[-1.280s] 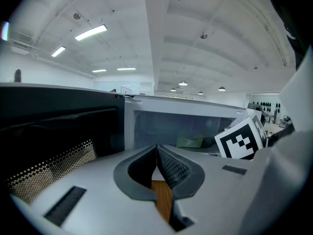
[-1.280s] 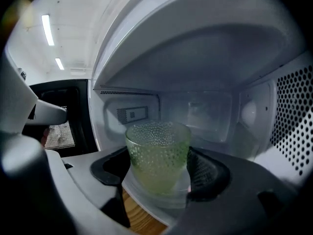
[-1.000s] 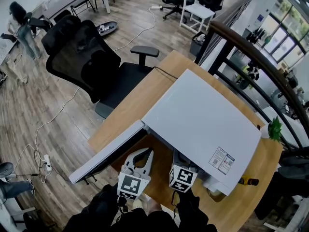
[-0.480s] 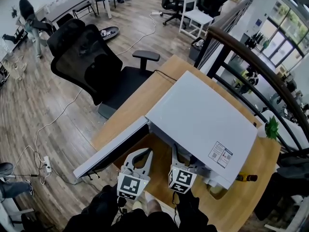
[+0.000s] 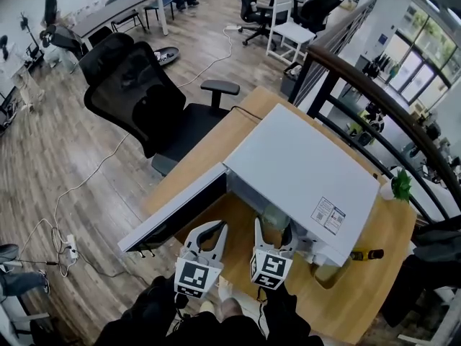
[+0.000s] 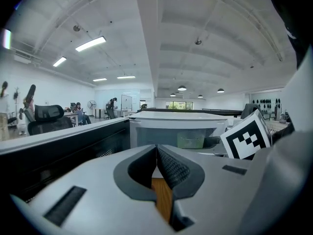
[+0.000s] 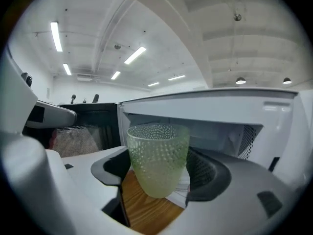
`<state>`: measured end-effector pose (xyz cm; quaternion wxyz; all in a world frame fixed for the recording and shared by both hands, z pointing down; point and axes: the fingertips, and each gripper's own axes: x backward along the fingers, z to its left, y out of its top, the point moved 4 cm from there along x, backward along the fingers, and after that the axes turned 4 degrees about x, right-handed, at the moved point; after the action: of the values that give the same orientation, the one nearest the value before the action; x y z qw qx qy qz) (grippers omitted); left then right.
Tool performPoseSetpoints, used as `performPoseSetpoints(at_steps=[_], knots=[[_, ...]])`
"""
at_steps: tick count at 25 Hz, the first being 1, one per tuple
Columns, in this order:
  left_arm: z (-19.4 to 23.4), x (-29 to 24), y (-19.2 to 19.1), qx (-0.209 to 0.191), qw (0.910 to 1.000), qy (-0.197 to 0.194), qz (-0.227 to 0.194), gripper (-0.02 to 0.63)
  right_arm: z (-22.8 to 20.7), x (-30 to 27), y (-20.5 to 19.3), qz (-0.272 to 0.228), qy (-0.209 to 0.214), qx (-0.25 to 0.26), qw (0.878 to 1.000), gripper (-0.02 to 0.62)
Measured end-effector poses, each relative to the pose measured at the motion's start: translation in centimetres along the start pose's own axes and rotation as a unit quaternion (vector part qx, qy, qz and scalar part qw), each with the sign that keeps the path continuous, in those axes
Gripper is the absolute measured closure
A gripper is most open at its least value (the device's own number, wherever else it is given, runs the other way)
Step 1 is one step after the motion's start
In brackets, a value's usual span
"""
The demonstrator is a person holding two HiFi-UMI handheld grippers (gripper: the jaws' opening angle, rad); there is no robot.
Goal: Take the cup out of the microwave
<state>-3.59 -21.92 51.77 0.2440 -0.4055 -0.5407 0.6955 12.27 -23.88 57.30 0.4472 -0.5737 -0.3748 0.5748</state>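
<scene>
The green dimpled glass cup [image 7: 157, 158] hangs upright between the pads of my right gripper [image 7: 159, 173], which is shut on it, just in front of the open cavity of the white microwave [image 7: 220, 111]. In the head view the cup [image 5: 274, 218] sits in the right gripper [image 5: 274, 231] at the front edge of the microwave [image 5: 302, 171]. The microwave door [image 5: 180, 211] stands swung out to the left. My left gripper [image 5: 215, 228] is shut and holds nothing, beside the door. In the left gripper view its jaws [image 6: 157, 148] meet, with the cup [image 6: 190, 141] behind.
The microwave stands on a wooden table [image 5: 216, 135]. A black office chair [image 5: 137, 96] stands left of the table. A dark railing [image 5: 374, 85] runs behind at the right. A small plant [image 5: 400, 186] and a brown bottle [image 5: 367, 254] lie right of the microwave.
Both grippers have drawn back from the microwave and risen a little. The cup, hidden under the microwave's top before, now shows in front of the opening in the right gripper.
</scene>
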Motion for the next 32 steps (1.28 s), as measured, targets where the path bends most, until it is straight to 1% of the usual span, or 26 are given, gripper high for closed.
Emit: performPoseSetpoints(at_steps=[8,16,25,32], knots=[[-1.2,4.0,0.3,-0.01,0.9999,0.002,-0.012,0.581,1.3,4.1,0.4,-0.008,0.004,-0.002,1.0,0.224],[-2.5,8.3,1.2,-0.021,0.9993,0.003,-0.03,0.581,2.0,8.9,1.6,-0.022,0.001,0.001,1.0,0.224],[-5.9,14.3,2.0,-0.034,0.998,-0.002,-0.054,0.581,2.6,16.9,2.7,-0.036,0.006,0.009,0.999,0.224],[-7.6,18.4,1.9,-0.045,0.9969,-0.003,-0.064,0.581,3.7,22.5,3.4,-0.047,0.009,0.021,0.999,0.224]])
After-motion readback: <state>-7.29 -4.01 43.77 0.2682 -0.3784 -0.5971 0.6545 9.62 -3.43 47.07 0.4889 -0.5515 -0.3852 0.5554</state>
